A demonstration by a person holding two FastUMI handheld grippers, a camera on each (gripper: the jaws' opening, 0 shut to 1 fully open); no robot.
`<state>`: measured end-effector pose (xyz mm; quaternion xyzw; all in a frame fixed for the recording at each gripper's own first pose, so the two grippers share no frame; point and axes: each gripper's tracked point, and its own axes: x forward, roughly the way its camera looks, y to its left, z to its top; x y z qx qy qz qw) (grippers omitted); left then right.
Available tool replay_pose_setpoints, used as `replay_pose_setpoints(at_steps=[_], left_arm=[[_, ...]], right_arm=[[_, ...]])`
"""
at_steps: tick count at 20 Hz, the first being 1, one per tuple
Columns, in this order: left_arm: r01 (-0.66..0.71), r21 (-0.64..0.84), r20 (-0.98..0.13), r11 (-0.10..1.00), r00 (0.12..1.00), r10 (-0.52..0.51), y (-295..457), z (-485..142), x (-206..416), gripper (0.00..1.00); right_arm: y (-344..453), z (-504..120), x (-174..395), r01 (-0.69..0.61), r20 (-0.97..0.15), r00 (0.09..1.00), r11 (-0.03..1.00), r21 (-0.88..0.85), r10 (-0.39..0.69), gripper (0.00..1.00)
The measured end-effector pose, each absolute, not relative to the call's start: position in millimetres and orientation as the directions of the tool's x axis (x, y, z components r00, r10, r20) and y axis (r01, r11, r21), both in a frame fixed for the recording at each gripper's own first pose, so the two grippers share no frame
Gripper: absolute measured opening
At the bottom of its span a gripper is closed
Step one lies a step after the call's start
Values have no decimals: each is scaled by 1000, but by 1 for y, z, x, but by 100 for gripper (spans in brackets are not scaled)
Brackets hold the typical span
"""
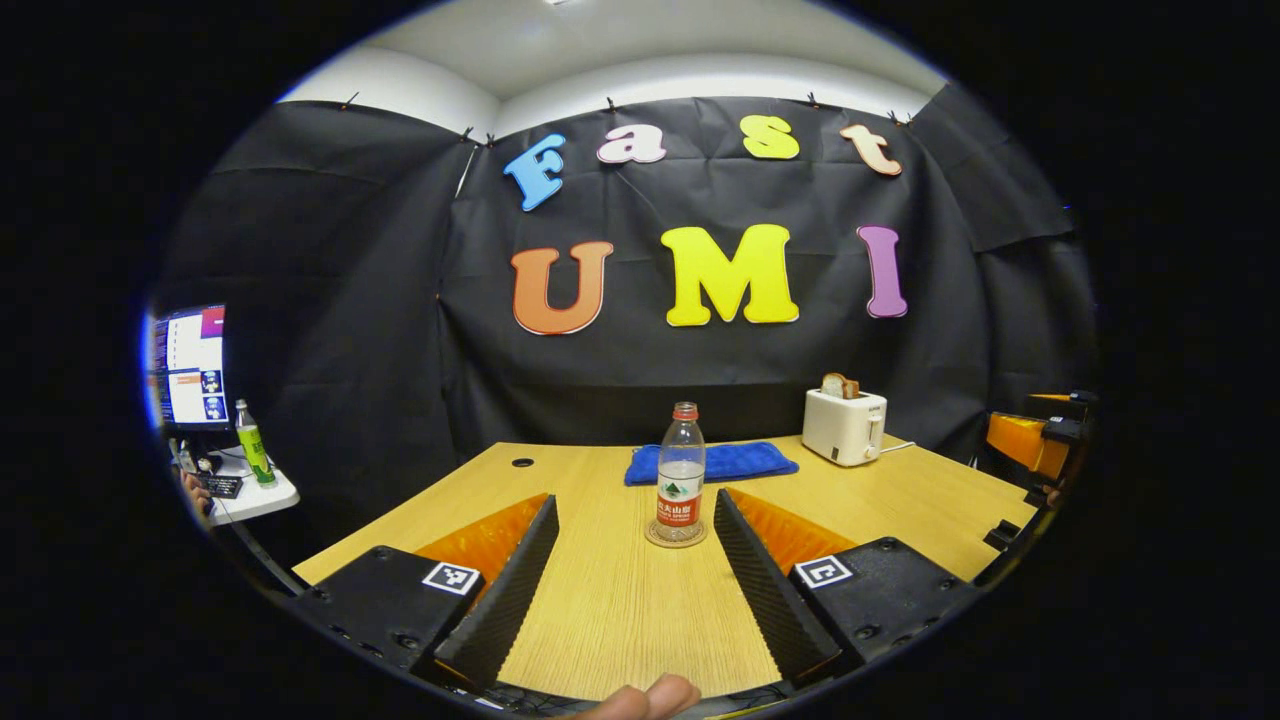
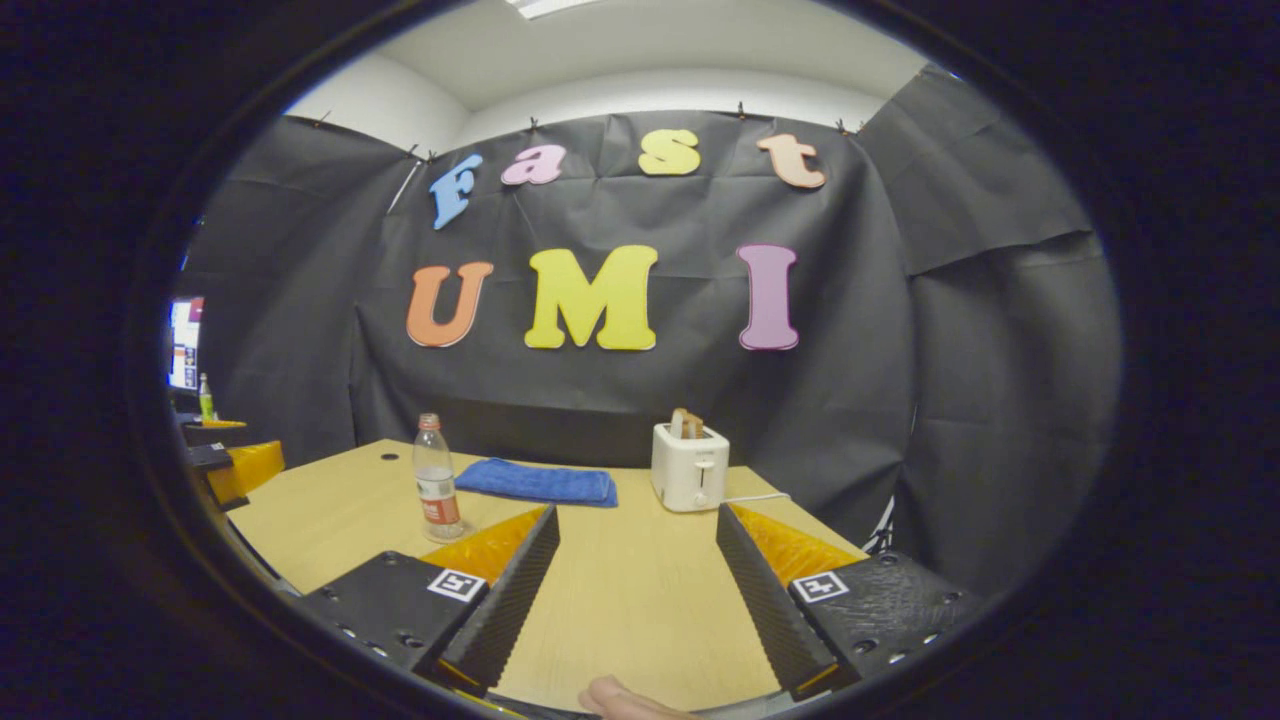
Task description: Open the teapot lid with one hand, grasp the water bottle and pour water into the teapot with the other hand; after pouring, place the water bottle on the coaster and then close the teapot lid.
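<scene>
Water bottle (image 1: 681, 470) upright on coaster (image 1: 676, 537), centre frame.
Left gripper (image 1: 632, 590) and right gripper (image 2: 634, 597) both spread wide, grasping nothing; toaster (image 2: 689, 465) mid-frame.

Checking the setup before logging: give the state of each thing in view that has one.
Clear plastic water bottle: upright on round coaster, red cap on.
Blue folded towel: flat on wooden table.
White toaster: bread sticking up.
Left tongs: open.
Right tongs: open.
</scene>
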<state>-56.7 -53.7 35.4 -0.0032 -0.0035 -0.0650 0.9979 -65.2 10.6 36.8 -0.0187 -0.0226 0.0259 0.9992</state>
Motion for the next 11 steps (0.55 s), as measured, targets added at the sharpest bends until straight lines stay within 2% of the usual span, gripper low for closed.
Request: replay_pose_setpoints(at_steps=[6,11], left_arm=[[137,-23,27,990,990,-137,-52,44,-64,98],[103,-2,62,995,993,-103,-47,52,-67,98]], right_arm=[[12,37,-75,-69,45,996,996,-57,71,96],[2,34,-76,-53,40,998,996,-67,56,95]])
